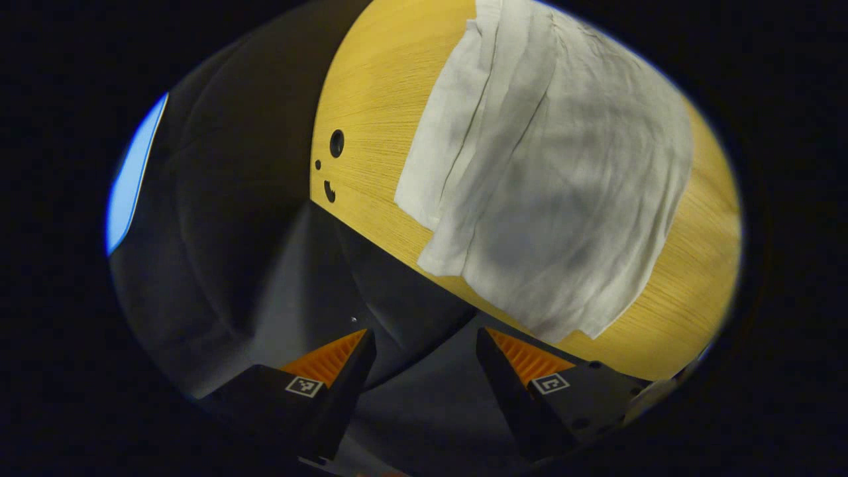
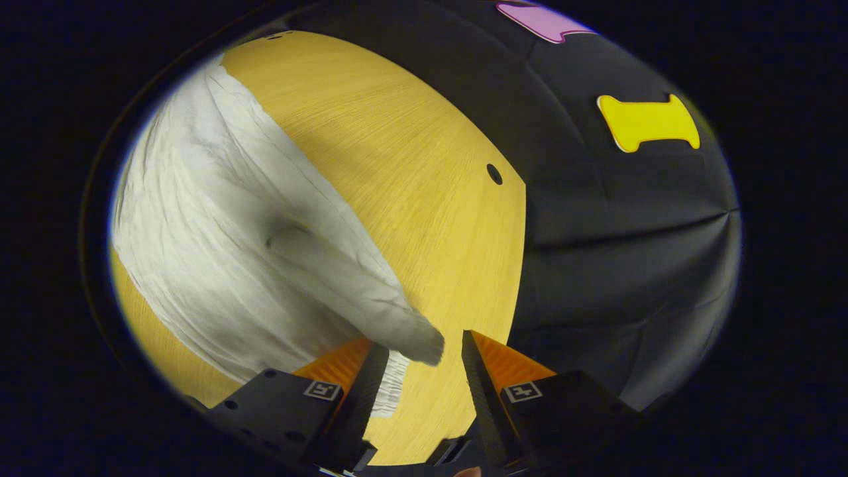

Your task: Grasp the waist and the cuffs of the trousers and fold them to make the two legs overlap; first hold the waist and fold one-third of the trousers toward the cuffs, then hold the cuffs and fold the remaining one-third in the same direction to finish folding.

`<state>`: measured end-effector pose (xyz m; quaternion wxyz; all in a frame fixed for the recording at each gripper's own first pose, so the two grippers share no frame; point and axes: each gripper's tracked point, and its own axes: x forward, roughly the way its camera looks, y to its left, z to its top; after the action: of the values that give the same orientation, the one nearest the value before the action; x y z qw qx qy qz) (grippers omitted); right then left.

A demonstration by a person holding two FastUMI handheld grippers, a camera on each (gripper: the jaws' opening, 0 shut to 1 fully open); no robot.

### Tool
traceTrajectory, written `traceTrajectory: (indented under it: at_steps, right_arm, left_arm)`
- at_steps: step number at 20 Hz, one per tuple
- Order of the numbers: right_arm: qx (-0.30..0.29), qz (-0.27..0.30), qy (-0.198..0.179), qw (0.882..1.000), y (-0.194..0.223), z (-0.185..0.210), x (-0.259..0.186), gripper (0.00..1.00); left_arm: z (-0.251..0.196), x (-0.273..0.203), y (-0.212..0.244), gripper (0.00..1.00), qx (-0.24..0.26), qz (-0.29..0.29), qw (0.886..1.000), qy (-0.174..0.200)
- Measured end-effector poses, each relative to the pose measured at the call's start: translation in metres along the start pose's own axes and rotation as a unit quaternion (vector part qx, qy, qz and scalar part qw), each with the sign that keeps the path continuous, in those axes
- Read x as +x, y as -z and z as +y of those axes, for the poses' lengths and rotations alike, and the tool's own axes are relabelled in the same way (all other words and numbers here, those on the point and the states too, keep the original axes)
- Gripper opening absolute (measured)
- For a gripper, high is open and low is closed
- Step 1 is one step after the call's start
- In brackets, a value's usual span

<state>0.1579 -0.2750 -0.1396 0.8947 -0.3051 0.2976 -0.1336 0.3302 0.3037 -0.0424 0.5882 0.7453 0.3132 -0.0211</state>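
Note:
White trousers [image 1: 550, 172] lie creased on the yellow wooden table [image 1: 371, 99], the two legs stacked with one edge offset. In the left gripper view their near end reaches toward the table's edge. My left gripper [image 1: 427, 344] is open just off that edge, short of the cloth and holding nothing. In the right gripper view the trousers [image 2: 225, 245] spread to the left, and a raised corner of cloth [image 2: 417, 341] pokes into the gap of my right gripper [image 2: 423, 348]. That gripper is open. A ribbed, elastic-looking edge [image 2: 392, 384] shows below the corner.
Black cloth wall [image 2: 629, 252] hangs beyond the table's edge on the right. Small round holes [image 1: 336, 142] mark the tabletop near its edge; another hole [image 2: 494, 173] shows in the right gripper view. Bare wood [image 2: 411, 165] lies beside the trousers.

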Motion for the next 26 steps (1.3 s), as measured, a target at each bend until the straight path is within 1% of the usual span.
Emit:
traceTrajectory:
  at_steps: [2, 3, 4, 5, 6, 7, 8, 9, 12, 15, 16, 17, 18, 22, 25, 26]
  right_arm:
    - [0.030, 0.001, 0.008, 1.000, 0.017, -0.012, -0.010, 0.74]
    - [0.062, -0.002, 0.006, 0.998, 0.025, -0.014, -0.015, 0.75]
    - [0.109, -0.008, 0.001, 0.994, 0.030, -0.013, -0.023, 0.74]
    - [0.164, -0.016, -0.011, 0.986, 0.033, -0.010, -0.030, 0.74]
    - [0.222, -0.025, -0.021, 0.974, 0.034, -0.007, -0.039, 0.77]
    - [0.277, -0.032, -0.034, 0.960, 0.036, -0.002, -0.045, 0.71]
    - [0.326, -0.039, -0.045, 0.943, 0.037, 0.003, -0.050, 0.74]
    - [0.366, -0.045, -0.055, 0.928, 0.038, 0.008, -0.055, 0.75]
    - [0.458, -0.051, -0.073, 0.885, 0.040, 0.024, -0.072, 0.78]
    - [0.533, -0.053, -0.096, 0.839, 0.035, 0.041, -0.083, 0.80]
    - [0.554, -0.048, -0.098, 0.825, 0.033, 0.045, -0.083, 0.81]
    - [0.571, -0.043, -0.096, 0.814, 0.037, 0.048, -0.083, 0.83]
    - [0.584, -0.040, -0.091, 0.805, 0.038, 0.050, -0.082, 0.86]
    - [0.629, -0.022, -0.090, 0.772, 0.038, 0.063, -0.074, 0.87]
    - [0.653, -0.007, -0.094, 0.751, 0.040, 0.073, -0.060, 0.87]
    - [0.660, -0.003, -0.095, 0.745, 0.040, 0.076, -0.057, 0.87]
  left_arm:
    - [-0.006, -0.015, -0.003, 0.98, -0.044, -0.017, 0.999, -0.005]
    - [-0.007, -0.025, -0.008, 0.98, -0.068, -0.034, 0.997, -0.013]
    - [-0.006, -0.041, -0.017, 0.98, -0.092, -0.061, 0.993, -0.028]
    - [-0.006, -0.057, -0.029, 0.97, -0.115, -0.087, 0.989, -0.038]
    - [-0.007, -0.075, -0.039, 0.97, -0.140, -0.111, 0.983, -0.048]
    - [-0.008, -0.092, -0.048, 0.97, -0.164, -0.132, 0.976, -0.056]
    - [-0.010, -0.106, -0.056, 0.97, -0.192, -0.149, 0.968, -0.062]
    - [-0.016, -0.118, -0.063, 0.97, -0.219, -0.162, 0.960, -0.060]
    - [-0.031, -0.141, -0.081, 0.96, -0.306, -0.190, 0.932, -0.041]
    - [-0.040, -0.154, -0.092, 0.96, -0.392, -0.204, 0.897, -0.009]
    - [-0.044, -0.156, -0.097, 0.96, -0.423, -0.206, 0.882, 0.008]
    - [-0.047, -0.159, -0.103, 0.96, -0.457, -0.212, 0.863, 0.023]
    - [-0.050, -0.161, -0.108, 0.96, -0.491, -0.220, 0.842, 0.040]
    - [-0.055, -0.166, -0.126, 0.96, -0.614, -0.248, 0.742, 0.100]
    - [-0.068, -0.169, -0.129, 0.97, -0.683, -0.245, 0.673, 0.142]
    - [-0.071, -0.172, -0.128, 0.97, -0.701, -0.243, 0.653, 0.153]
